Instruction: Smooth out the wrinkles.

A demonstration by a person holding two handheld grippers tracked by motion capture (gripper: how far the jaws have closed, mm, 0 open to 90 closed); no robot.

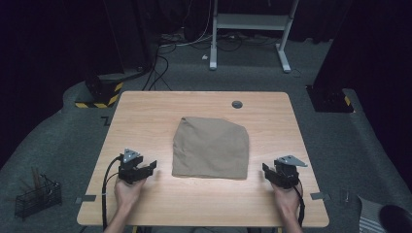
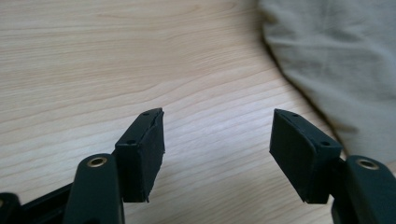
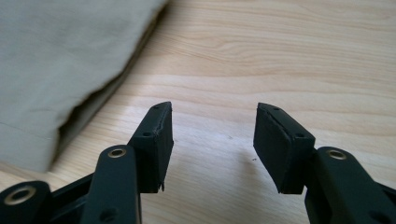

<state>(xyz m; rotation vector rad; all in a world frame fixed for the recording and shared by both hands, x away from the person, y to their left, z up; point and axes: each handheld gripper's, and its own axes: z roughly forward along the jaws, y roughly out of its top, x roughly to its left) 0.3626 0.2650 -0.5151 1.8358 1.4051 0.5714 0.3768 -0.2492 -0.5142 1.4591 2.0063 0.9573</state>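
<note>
High view shows us a folded tan cloth [image 1: 211, 148] lying mid-tabletop [image 1: 145, 111], our left gripper [image 1: 145, 168] and right gripper [image 1: 270, 172] flanking it, apart from it, fingers spread and empty. Both gripper views cut the cloth off at the frame edge.

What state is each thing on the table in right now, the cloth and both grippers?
Tan cloth: folded, lying flat at the middle of the table, untouched.
Left gripper: open, empty, held just left of the cloth, jaws over bare wood.
Right gripper: open, empty, held just right of the cloth, jaws over bare wood.
</note>
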